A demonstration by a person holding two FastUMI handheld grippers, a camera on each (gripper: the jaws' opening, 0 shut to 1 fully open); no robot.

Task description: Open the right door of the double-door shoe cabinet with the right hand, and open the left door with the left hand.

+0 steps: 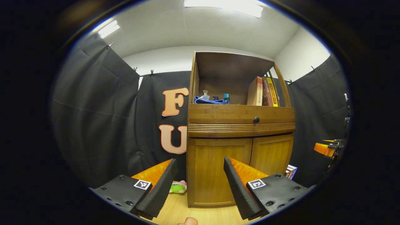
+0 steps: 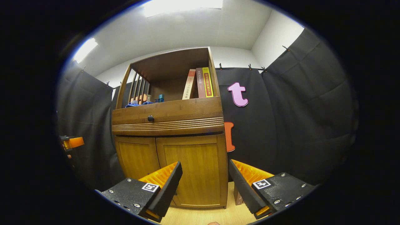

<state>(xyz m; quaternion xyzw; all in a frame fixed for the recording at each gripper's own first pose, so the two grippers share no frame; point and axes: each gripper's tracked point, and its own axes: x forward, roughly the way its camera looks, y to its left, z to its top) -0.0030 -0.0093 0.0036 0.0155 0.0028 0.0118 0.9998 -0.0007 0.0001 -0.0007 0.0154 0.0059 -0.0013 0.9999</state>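
Both doors of the shoe cabinet stand closed on the wooden floor. The right gripper and left gripper hover released, apart from it. No handle shows on the right door, so hooking its free edge near the centre seam seems best.

Double-door shoe cabinet, brown wood, upright against the black cloth wall: centre-right of the left gripper view, centre-left of the right gripper view. Upper part, an open shelf niche; below it, a drawer front with ribbed lower edge and one dark round knob. Lower part, two framed panel doors side by side, both shut and flush with the frame. Left door: lower centre of the left gripper view, the larger of the two there. Right door: lower centre of the right gripper view, reaching down to the pale wood floor.
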